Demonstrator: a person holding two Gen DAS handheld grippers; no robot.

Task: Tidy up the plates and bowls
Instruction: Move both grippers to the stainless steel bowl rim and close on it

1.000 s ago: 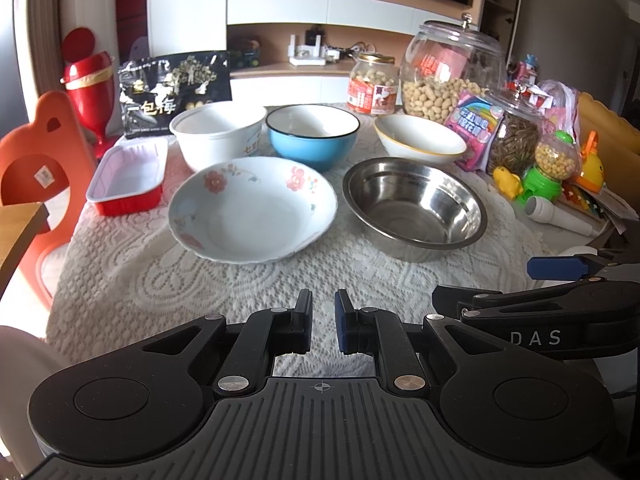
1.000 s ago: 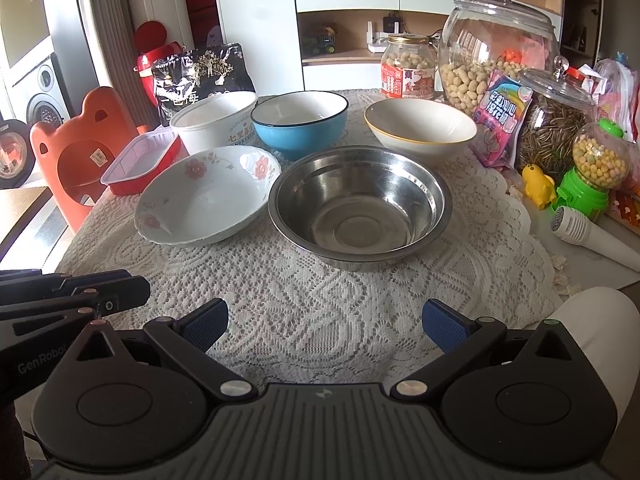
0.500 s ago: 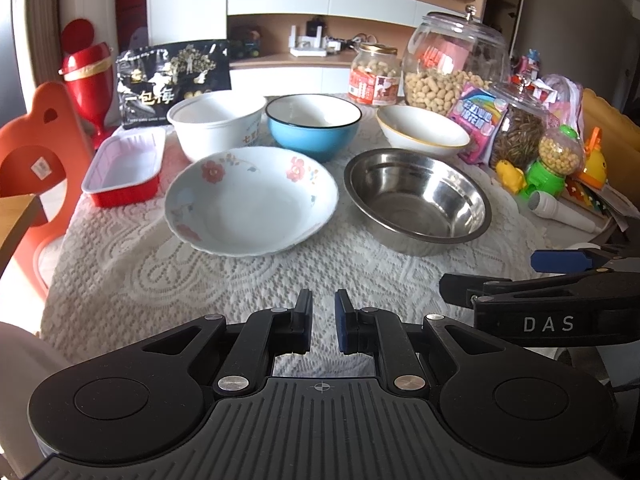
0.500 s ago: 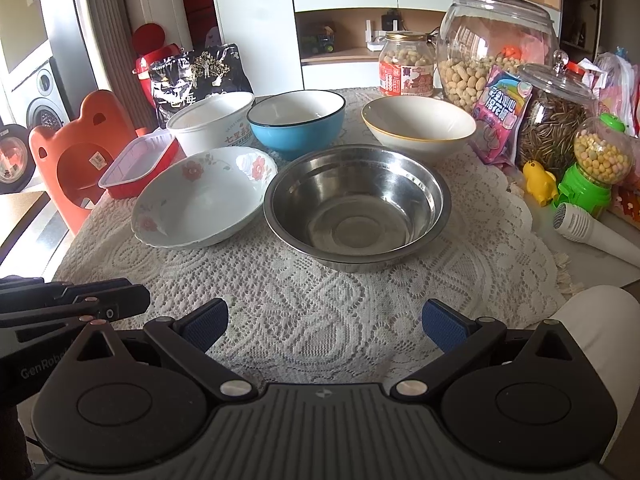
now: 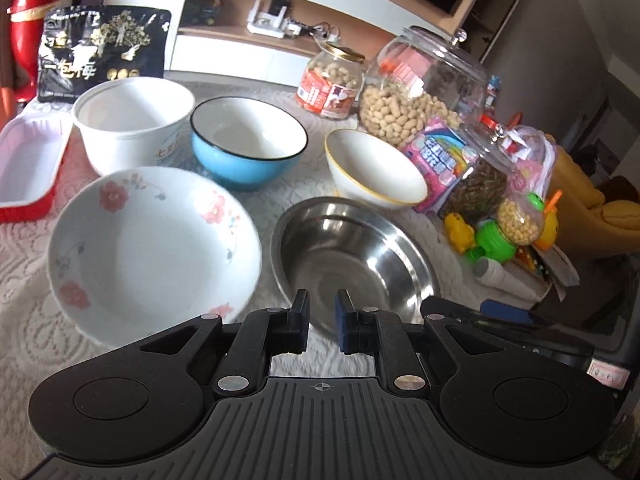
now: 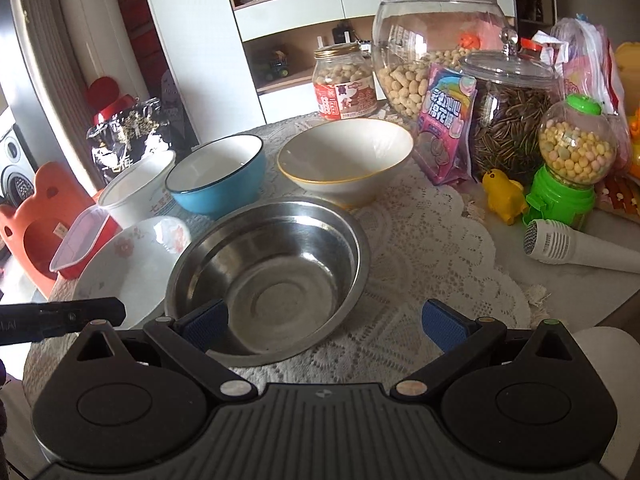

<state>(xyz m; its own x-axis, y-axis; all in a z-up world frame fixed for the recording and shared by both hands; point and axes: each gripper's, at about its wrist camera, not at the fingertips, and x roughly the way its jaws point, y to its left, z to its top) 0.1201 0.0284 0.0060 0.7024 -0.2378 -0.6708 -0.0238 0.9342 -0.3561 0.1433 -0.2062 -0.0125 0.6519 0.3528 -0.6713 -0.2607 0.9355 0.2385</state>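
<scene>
Your left gripper [image 5: 322,322], nearly closed and holding nothing, hovers at the steel bowl's [image 5: 356,260] near rim. Your right gripper [image 6: 324,326] spreads wide, empty, straddling that rim.

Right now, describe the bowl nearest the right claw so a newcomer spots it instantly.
On the lace tablecloth, look to the front row, right of the flowered dish. The steel bowl sits there, in front of the blue bowl; it is the only shiny metal one.

left gripper [image 5: 323,322]: black, ribbed base, silver rivets | right gripper [image 6: 326,326]: black, blue pads [image 6: 442,324]
</scene>
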